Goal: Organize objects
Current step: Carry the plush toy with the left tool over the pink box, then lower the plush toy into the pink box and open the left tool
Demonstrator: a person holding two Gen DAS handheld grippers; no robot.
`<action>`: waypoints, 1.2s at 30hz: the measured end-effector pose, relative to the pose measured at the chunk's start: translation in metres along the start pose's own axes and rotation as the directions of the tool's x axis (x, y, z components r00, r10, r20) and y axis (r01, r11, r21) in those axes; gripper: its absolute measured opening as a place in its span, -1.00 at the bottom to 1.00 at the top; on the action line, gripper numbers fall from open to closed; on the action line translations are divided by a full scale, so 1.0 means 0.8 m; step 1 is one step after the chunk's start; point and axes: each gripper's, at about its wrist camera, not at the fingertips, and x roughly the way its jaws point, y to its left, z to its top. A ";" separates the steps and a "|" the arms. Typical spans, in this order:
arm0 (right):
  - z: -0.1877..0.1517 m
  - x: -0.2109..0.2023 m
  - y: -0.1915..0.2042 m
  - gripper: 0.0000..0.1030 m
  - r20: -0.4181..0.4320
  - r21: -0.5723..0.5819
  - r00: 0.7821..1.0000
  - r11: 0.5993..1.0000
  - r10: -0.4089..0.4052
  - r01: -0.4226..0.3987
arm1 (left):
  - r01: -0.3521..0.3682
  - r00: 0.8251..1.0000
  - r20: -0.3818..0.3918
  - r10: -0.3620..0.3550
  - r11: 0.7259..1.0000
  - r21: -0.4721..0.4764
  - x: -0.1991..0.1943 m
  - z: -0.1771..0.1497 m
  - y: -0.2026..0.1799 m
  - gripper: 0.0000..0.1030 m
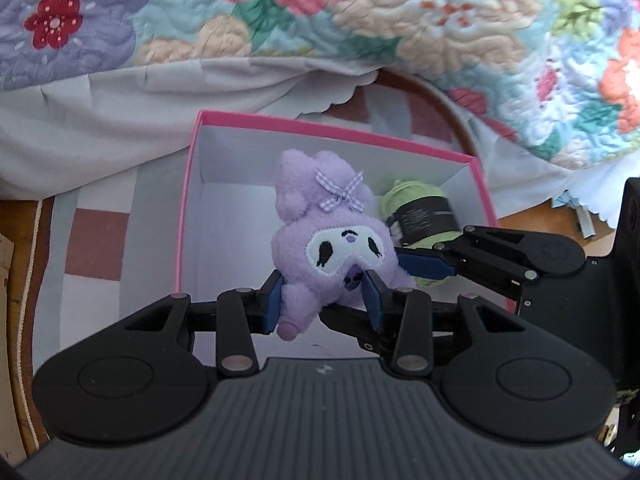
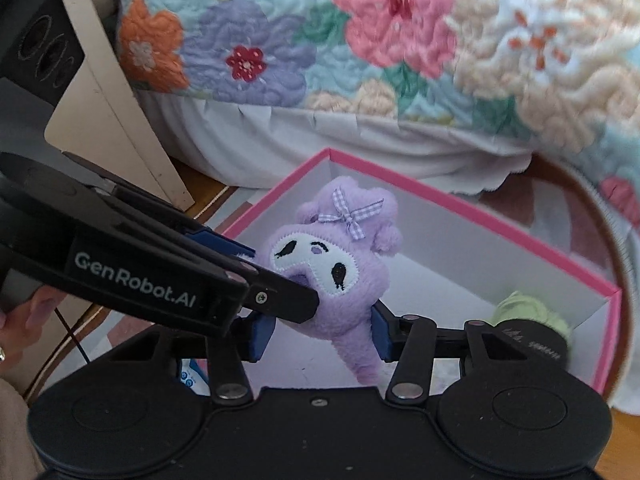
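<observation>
the purple plush [image 1: 332, 240] hangs over the pink box [image 1: 192, 184], pinched in the left gripper [image 1: 322, 304]; the right gripper [image 2: 318, 330] also clamps its body. a green yarn ball [image 1: 416, 208] already lies inside; releasing the plush remains, i judge

From my left wrist camera, the purple plush [image 1: 334, 236] hides part of the green roll [image 1: 420, 216] behind it in the pink box [image 1: 192, 184], whose near wall my own gripper body covers. On the right wrist camera, the roll's label print [image 2: 536, 346] is too small to read, and the quilt [image 2: 540, 60] is blurred toward the right edge.
</observation>
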 end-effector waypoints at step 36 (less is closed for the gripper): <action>-0.004 0.083 -0.034 -0.03 -0.146 0.235 0.989 0.971 -0.019 0.053 | -0.166 0.985 -0.037 0.168 0.985 0.051 0.064 0.013 0.005 -0.39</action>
